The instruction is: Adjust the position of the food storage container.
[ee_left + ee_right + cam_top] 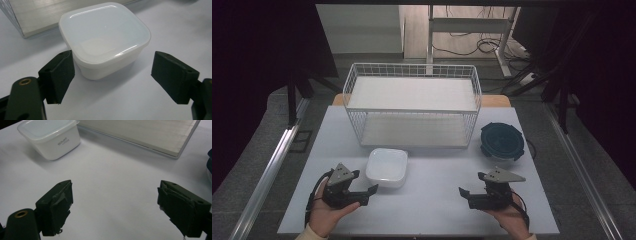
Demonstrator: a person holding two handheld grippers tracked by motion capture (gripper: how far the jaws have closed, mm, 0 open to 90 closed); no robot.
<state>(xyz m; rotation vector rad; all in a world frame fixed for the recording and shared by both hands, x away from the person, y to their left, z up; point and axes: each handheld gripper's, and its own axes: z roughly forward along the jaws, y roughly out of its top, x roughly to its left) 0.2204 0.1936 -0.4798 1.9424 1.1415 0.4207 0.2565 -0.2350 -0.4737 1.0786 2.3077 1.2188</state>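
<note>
Two hand-held grippers rest wide open near a lidded white container on the tabletop.

The left hand-held gripper (373, 190) sits low at the near left of the white tabletop (432, 210), jaws spread wide and holding nothing; in the left gripper view the white container (105, 37) stands just ahead of the jaws, close to the left one, its translucent lid on. The container (386, 167) lies left of centre, just in front of the white wire basket (412, 105). The right hand-held gripper (462, 192) is at the near right, well apart from the container, its jaws equally wide and empty over bare tabletop. A dark round lidded container (502, 141) sits at the far right, beside the basket.
</note>
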